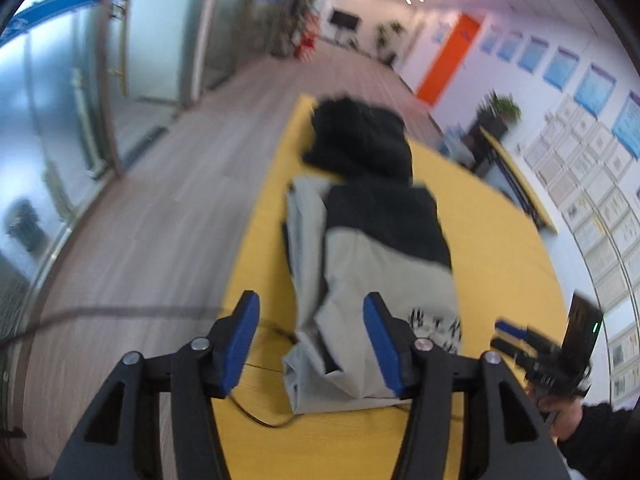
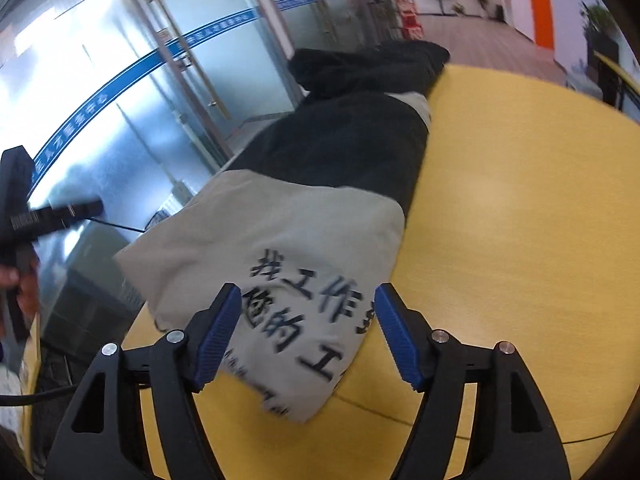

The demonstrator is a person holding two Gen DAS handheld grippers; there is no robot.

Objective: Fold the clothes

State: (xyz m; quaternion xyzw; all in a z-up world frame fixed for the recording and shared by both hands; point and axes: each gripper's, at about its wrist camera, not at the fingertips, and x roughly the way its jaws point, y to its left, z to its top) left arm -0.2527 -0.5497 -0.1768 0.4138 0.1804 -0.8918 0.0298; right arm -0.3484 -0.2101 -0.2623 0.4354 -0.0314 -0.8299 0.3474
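Note:
A grey and black garment [image 1: 372, 248] lies folded into a long strip on the yellow table [image 1: 500, 240]. Its black part bunches up at the far end [image 1: 360, 136]. Black printed characters [image 2: 304, 308] mark the near grey end. My left gripper [image 1: 312, 300] is open over the near grey end, and its blue pads stand apart from the cloth. My right gripper [image 2: 308, 292] hangs open above the printed patch with nothing pinched. Each gripper also shows in the other's view: the right gripper [image 1: 516, 336] at the table's right edge, the left gripper [image 2: 60, 216] at the far left.
A thin black cable [image 1: 260, 416] runs over the table's near corner. The table's left edge [image 1: 256, 216] drops to a wooden floor [image 1: 160, 220]. Glass partitions [image 2: 120, 100] stand on the left. Another desk with a plant [image 1: 496, 120] is at the back right.

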